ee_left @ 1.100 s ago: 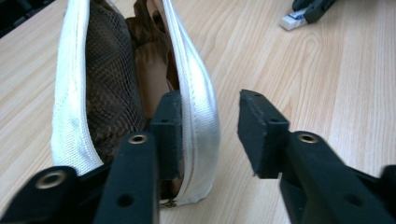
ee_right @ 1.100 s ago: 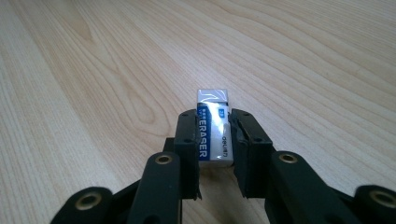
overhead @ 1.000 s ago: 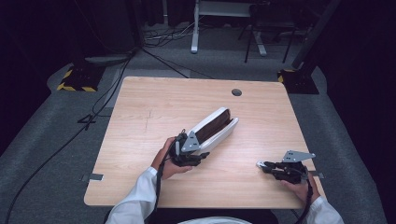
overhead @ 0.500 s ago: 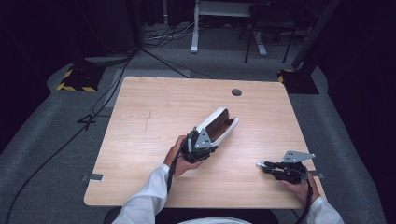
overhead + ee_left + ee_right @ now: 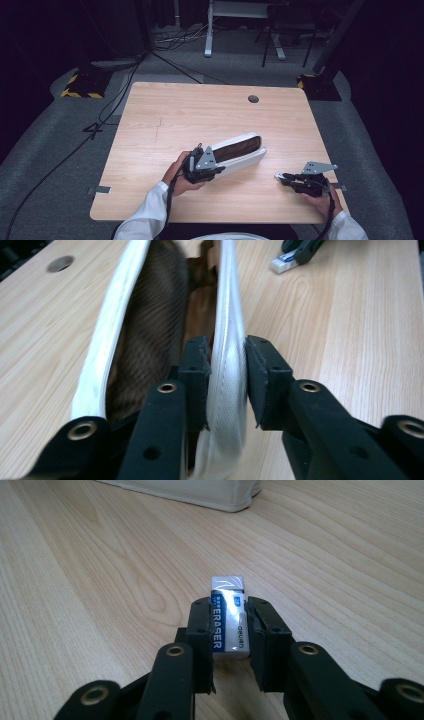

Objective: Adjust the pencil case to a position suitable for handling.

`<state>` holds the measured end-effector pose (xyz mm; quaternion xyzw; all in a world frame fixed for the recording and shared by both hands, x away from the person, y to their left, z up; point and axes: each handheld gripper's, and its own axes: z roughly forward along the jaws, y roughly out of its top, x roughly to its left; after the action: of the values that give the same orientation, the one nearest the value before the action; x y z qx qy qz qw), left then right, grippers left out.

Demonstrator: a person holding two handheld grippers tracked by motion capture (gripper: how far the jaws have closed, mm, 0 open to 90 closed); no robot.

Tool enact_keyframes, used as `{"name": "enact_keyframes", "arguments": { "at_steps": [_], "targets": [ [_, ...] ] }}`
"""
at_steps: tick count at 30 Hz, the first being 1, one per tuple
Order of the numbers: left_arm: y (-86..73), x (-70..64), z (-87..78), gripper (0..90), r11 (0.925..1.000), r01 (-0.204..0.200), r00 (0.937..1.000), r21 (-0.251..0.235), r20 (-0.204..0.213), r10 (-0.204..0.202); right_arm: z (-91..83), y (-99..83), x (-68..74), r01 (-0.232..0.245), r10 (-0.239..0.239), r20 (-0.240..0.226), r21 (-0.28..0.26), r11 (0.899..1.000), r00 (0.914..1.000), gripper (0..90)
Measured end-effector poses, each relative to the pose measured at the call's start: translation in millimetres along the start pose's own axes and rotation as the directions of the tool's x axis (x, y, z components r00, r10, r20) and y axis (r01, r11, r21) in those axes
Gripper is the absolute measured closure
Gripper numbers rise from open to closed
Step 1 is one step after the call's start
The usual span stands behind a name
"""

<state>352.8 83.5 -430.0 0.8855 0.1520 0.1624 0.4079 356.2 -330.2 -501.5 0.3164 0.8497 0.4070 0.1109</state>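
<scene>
A white pencil case [image 5: 239, 154] with a brown lining lies open near the middle of the wooden table [image 5: 165, 115]. My left gripper [image 5: 212, 166] is shut on the near wall of the pencil case [image 5: 227, 340], one jaw inside the opening and one outside. At the front right, my right gripper [image 5: 284, 177] is shut on a white and blue eraser [image 5: 228, 615], which sits low over the wood. In the left gripper view the eraser [image 5: 283, 262] and the right gripper's jaws show at the top. The case's corner [image 5: 220, 492] lies ahead of the eraser.
A round cable hole [image 5: 253, 99] sits in the table's far right part. Cables [image 5: 100, 120] run over the grey floor to the left, and a desk frame [image 5: 240, 25] stands beyond the table.
My left gripper has carried the pencil case to the right and turned it flatter, its far end now pointing more rightward. The right gripper with the eraser has stayed in place.
</scene>
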Motion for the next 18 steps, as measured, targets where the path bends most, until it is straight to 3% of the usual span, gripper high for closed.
{"name": "enact_keyframes", "arguments": {
  "at_steps": [7, 9, 11, 15, 16, 18],
  "targets": [
    [-18.8, 2.5, -16.0, 53.9, 0.9983, 0.058, 0.9965, -0.009, -0.059, -0.059, 0.0, 0.1, 0.0, -0.001, 0.001, 0.000, 0.000, 1.000, 1.0000, 73.5],
    [-26.9, 2.3, -22.1, 48.9, 0.9959, 0.087, 0.9916, -0.022, -0.094, -0.089, -0.1, 0.0, 0.1, -0.001, 0.001, 0.001, 0.000, 1.000, 1.0000, 73.5],
    [-29.8, 1.6, -24.2, 47.5, 0.9946, 0.100, 0.9896, -0.026, -0.101, -0.103, -0.4, -0.1, 0.0, -0.004, 0.004, 0.001, 0.001, 1.000, 1.0000, 73.5],
    [-47.3, 1.5, -31.2, 37.6, 0.9877, 0.155, 0.9769, 0.017, -0.151, -0.151, -0.8, -0.1, -1.3, -0.010, 0.010, -0.003, 0.002, 1.000, 0.9999, 73.6],
    [-47.3, 1.5, -31.2, 33.7, 0.9877, 0.155, 0.9769, 0.017, -0.151, -0.151, -0.9, -0.1, -1.7, -0.011, 0.011, -0.004, 0.000, 1.000, 0.9999, 73.6],
    [-61.2, 4.3, -31.7, 30.0, 0.9797, 0.190, 0.9673, 0.064, -0.183, -0.176, -1.6, 0.1, -2.2, -0.018, 0.018, -0.009, -0.006, 1.000, 0.9998, 73.6]
  ]
}}
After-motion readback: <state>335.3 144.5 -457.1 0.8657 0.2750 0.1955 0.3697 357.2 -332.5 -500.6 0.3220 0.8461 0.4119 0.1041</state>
